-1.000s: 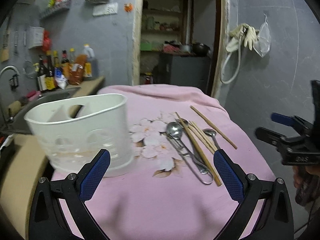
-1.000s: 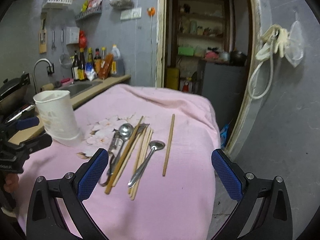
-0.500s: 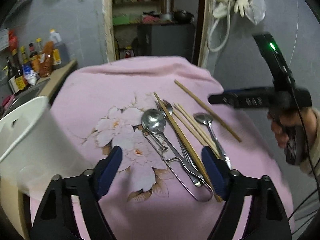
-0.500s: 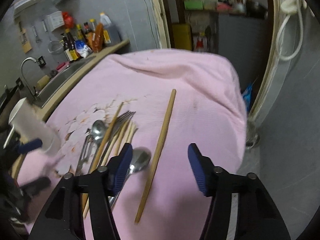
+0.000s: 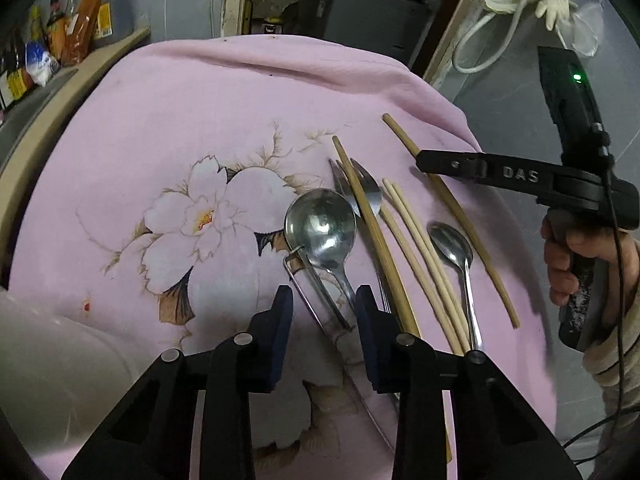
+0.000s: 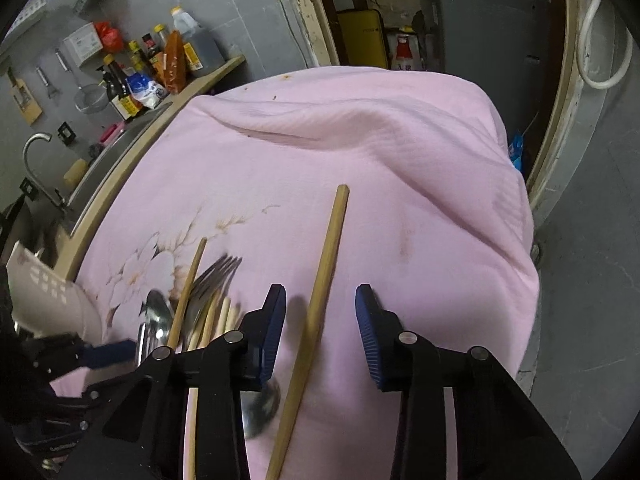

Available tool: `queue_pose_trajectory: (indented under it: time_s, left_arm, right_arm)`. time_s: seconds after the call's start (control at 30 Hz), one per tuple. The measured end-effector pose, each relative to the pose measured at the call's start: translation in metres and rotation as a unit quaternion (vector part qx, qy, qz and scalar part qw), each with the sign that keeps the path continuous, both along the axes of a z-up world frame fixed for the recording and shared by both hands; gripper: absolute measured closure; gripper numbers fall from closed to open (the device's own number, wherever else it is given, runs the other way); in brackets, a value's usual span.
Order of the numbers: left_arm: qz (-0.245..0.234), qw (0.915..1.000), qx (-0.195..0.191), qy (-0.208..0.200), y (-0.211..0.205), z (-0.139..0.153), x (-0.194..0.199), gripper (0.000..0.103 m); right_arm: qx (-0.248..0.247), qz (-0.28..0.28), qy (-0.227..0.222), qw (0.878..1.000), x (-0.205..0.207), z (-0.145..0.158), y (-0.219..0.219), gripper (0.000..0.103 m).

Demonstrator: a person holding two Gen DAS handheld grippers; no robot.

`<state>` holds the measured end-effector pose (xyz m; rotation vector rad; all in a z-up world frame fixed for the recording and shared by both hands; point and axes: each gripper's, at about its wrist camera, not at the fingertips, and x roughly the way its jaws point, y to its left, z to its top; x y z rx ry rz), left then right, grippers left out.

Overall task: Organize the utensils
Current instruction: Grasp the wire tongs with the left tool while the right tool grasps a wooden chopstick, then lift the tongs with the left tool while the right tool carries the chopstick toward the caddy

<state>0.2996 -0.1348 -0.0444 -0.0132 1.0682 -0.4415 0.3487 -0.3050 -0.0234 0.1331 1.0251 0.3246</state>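
Note:
Several utensils lie on the pink flowered cloth: a large spoon, a fork, a wire tool, a small spoon and bamboo chopsticks. My left gripper hangs low over the large spoon's handle and the wire tool. Its jaws are closing, with both between them and gaps at the pads. My right gripper straddles a lone chopstick. Its jaws are closing too and do not touch the chopstick. A white utensil holder stands at the lower left.
A counter edge with a sink, tap and sauce bottles runs along the left. The cloth drops off to a grey floor on the right. A person's hand holds the right gripper over the chopstick.
Both grippers have tipped down and come close over the utensils, and their jaws have narrowed a lot. The white holder has slid out to the frame's lower left corner.

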Motion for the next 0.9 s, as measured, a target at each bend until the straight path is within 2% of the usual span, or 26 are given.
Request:
queue_pose_trajectory:
  time_s: [0.27,0.3,0.33,0.37,0.4,0.43,0.47,0.6,0.73,0.9]
  left_arm:
    - [0.003,0.9998,-0.004,0.020,0.010,-0.006,0.014,0.075]
    - [0.004,0.9998,-0.003,0.020,0.008,-0.004,0.013,0.079]
    - [0.009,0.9998,0.005,0.019,0.009,-0.005,0.013,0.086]
    - [0.010,0.9997,0.004,0.021,0.009,-0.004,0.014,0.086]
    - [0.010,0.9997,0.001,0.024,0.008,-0.005,0.016,0.087]
    - [0.011,0.9996,-0.001,0.027,0.010,-0.005,0.016,0.087]
    - [0.012,0.9995,-0.002,0.027,0.010,-0.005,0.016,0.088]
    - [0.010,0.9995,-0.009,0.027,0.002,0.004,-0.001,0.091]
    - [0.007,0.9996,-0.026,0.004,0.011,0.016,-0.021,0.093]
    - [0.013,0.9960,-0.045,-0.076,0.028,0.038,-0.059,0.093]
  right_arm:
    - [-0.015,-0.015,0.029,0.999,0.034,-0.008,0.008,0.071]
    - [-0.020,-0.016,0.030,0.999,0.036,-0.008,0.009,0.071]
    - [-0.027,-0.017,0.030,0.999,0.036,-0.008,0.011,0.072]
    - [-0.041,-0.016,0.028,0.999,0.036,-0.008,0.014,0.075]
    - [-0.060,-0.016,0.026,0.998,0.035,-0.007,0.017,0.084]
    - [-0.070,-0.017,0.024,0.997,0.035,-0.007,0.020,0.089]
    - [-0.069,-0.019,0.026,0.997,0.034,-0.007,0.019,0.095]
    - [-0.033,-0.024,0.029,0.999,0.025,-0.002,0.010,0.098]
    - [0.001,-0.024,0.003,1.000,0.003,0.011,0.000,0.098]
    - [0.045,-0.027,-0.070,0.996,-0.043,0.037,-0.006,0.098]
